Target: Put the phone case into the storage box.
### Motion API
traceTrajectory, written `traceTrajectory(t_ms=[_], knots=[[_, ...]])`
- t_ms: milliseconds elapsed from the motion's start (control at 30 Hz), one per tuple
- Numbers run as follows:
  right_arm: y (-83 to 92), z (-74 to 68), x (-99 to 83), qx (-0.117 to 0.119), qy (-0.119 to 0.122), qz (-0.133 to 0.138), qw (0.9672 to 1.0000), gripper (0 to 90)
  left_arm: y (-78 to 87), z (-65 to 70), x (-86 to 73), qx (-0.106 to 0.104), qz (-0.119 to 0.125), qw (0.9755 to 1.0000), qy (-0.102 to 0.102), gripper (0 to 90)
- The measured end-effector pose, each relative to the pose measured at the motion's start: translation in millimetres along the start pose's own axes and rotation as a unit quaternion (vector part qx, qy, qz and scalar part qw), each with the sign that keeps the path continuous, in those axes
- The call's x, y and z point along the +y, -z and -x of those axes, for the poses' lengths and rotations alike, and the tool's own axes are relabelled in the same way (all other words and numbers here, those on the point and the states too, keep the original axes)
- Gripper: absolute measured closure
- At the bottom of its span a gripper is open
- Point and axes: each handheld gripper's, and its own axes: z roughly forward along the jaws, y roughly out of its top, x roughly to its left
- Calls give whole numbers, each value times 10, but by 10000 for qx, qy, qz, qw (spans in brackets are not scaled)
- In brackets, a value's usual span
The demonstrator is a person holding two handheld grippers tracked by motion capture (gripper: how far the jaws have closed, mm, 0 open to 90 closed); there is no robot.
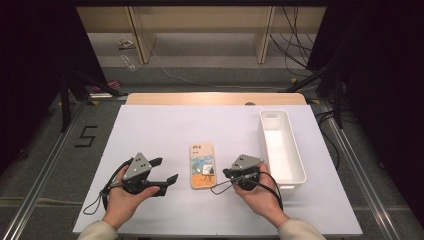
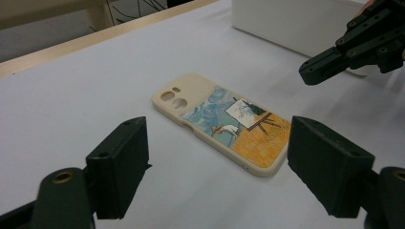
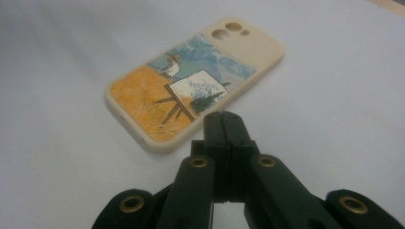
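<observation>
Phone case untouched, both hand-held grippers closing in from either side.

Table (image 1: 165,125) first: white bin (image 1: 281,147) along its right edge looks empty, though its near wall hides part of the floor. Phone case (image 1: 202,165) lies flat near the front edge, mid-table, nothing done to it yet; pickup and any placing are left, I'd judge. Left hand-held gripper (image 1: 166,171) jaws apart, empty. Right hand-held gripper (image 3: 223,125) jaws pressed together, empty, tip just short of the case. Case's inner side unseen.
</observation>
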Motion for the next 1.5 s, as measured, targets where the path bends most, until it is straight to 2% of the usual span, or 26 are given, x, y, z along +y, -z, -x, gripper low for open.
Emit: traceTrajectory(t_ms=[267,567,1033,1500], knots=[[-70,5,-45,41,-96,-239,9997,900,-10,2,-2,27,-26,10000,-1,220],[-229,-30,-28,131,-124,-488,9986,900,-6,-7,-6,47,-37,10000,9,220],[-343,-87,-34,241,-132,-642,9976,900,-10,-7,-7,61,-54,10000,13,222],[-359,-109,-39,257,-140,-705,9971,900,-11,-6,-6,75,-66,9999,4,222]])
